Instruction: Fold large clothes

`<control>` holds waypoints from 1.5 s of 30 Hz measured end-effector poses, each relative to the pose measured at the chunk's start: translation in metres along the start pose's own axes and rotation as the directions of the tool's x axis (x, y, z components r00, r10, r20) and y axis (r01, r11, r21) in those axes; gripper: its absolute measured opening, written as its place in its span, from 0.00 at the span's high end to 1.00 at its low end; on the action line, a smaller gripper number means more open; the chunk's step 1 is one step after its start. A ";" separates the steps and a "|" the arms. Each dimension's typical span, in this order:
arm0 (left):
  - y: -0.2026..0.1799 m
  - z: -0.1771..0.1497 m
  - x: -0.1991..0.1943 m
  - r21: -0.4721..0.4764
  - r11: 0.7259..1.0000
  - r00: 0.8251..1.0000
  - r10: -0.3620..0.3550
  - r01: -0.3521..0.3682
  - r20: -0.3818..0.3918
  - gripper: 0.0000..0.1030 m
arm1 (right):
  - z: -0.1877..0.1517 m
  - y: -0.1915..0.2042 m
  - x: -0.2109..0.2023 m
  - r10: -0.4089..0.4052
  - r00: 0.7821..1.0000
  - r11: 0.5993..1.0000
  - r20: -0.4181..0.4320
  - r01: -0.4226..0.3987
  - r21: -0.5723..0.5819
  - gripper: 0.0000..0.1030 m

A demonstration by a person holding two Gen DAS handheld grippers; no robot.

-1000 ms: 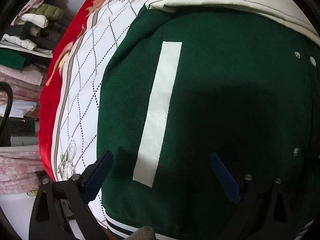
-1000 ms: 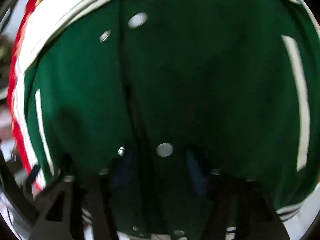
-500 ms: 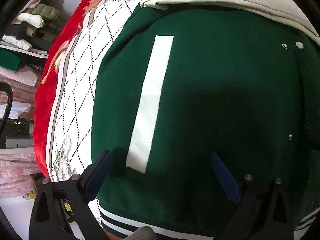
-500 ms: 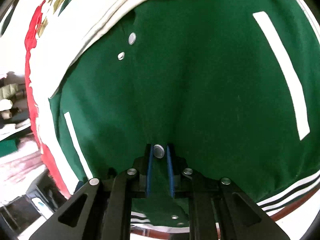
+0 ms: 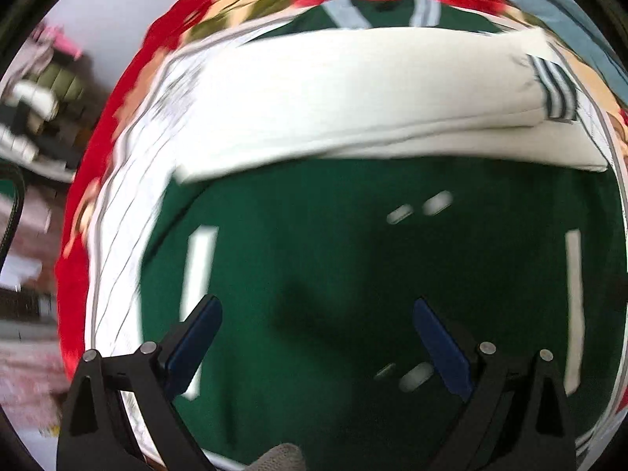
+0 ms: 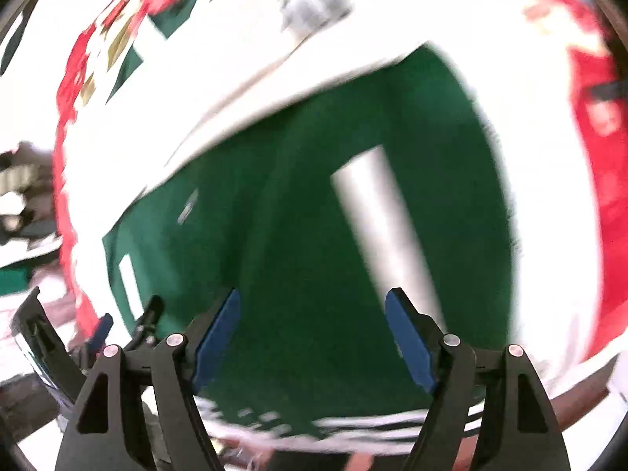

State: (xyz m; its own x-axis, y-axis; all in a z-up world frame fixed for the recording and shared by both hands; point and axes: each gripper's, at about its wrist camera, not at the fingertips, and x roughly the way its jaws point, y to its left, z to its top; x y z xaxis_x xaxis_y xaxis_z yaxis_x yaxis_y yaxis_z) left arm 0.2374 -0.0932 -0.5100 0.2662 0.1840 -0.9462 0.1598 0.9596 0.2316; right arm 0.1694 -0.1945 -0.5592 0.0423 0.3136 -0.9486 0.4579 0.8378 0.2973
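Above the green jacket [image 6: 314,274], right claw [image 6: 312,337] opening off its snap, left claw [image 5: 318,345] apart as before.

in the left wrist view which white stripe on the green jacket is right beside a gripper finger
The left-hand stripe: its lower end runs behind the left gripper's left finger. The stripe at the picture's right edge stands well clear of the fingers.

Open left claw [image 5: 314,337] above green jacket [image 5: 333,259]
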 end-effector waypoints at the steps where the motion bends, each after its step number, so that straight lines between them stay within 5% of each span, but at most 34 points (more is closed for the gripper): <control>1: -0.017 0.010 0.004 0.010 1.000 1.000 0.005 -0.005 0.007 0.03 | 0.015 -0.019 -0.012 -0.028 0.999 1.000 0.030 0.028 0.002 0.24; 5: -0.059 0.036 0.028 0.030 0.996 0.996 0.084 -0.085 0.030 0.03 | 0.074 -0.065 -0.024 -0.085 0.994 0.996 0.076 0.087 -0.034 0.24; 9: -0.074 0.046 0.064 0.024 0.985 0.984 0.174 -0.173 -0.029 0.01 | 0.142 -0.078 0.015 -0.059 0.998 0.990 0.033 0.063 -0.129 0.25; 10: -0.074 0.045 0.066 0.004 0.984 0.983 0.181 -0.181 -0.034 0.01 | 0.148 -0.078 0.026 -0.053 0.998 0.988 0.016 0.055 -0.143 0.31; 12: -0.073 0.043 0.065 -0.013 0.980 0.979 0.200 -0.201 -0.035 0.01 | 0.163 -0.091 0.038 -0.053 0.998 0.987 -0.017 0.050 -0.153 0.74; 13: -0.073 0.043 0.064 -0.017 0.977 0.977 0.211 -0.211 -0.036 0.01 | 0.164 -0.093 0.038 -0.052 0.999 0.990 0.003 0.052 -0.129 0.86; 17: -0.073 0.037 0.065 -0.060 0.973 0.975 0.220 -0.222 -0.044 0.00 | 0.173 -0.148 0.033 0.079 0.997 0.994 0.001 -0.079 0.070 0.85; 21: -0.079 0.040 0.063 -0.070 0.964 0.966 0.253 -0.256 -0.049 0.00 | 0.181 -0.151 0.036 0.112 0.993 0.994 -0.037 -0.112 -0.001 0.77; 25: -0.080 0.038 0.061 -0.078 0.965 0.968 0.248 -0.250 -0.043 0.00 | 0.177 -0.161 0.033 0.177 0.983 0.984 -0.039 -0.176 0.039 0.95; 33: -0.095 0.017 0.048 0.009 0.971 0.970 0.240 -0.240 -0.042 0.00 | 0.134 -0.221 0.019 0.275 0.960 0.908 -0.055 -0.240 0.344 0.95; 36: -0.099 0.003 0.039 0.033 0.970 0.969 0.243 -0.242 -0.052 0.00 | 0.122 -0.234 0.027 0.248 0.958 0.931 -0.147 -0.194 0.308 0.94; 41: -0.089 -0.009 0.023 0.033 0.963 0.962 0.268 -0.266 -0.045 0.00 | 0.127 -0.227 -0.010 0.145 0.981 0.982 -0.130 -0.127 0.138 0.60; 43: -0.077 -0.008 0.020 0.007 0.951 0.950 0.310 -0.310 -0.038 0.00 | 0.128 -0.213 -0.018 0.098 0.988 0.994 -0.116 -0.092 0.058 0.49; 45: -0.060 -0.001 0.021 -0.025 0.923 0.924 0.383 -0.383 -0.024 0.00 | 0.130 -0.200 -0.027 0.048 0.994 0.999 -0.102 -0.049 -0.006 0.49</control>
State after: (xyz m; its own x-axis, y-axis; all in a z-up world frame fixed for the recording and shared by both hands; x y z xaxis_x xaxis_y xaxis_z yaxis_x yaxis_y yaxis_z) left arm 0.2324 -0.1461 -0.5444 0.2838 0.5424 -0.7907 0.0213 0.8209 0.5707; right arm 0.1924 -0.4288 -0.6072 -0.0270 0.3974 -0.9172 0.4503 0.8241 0.3438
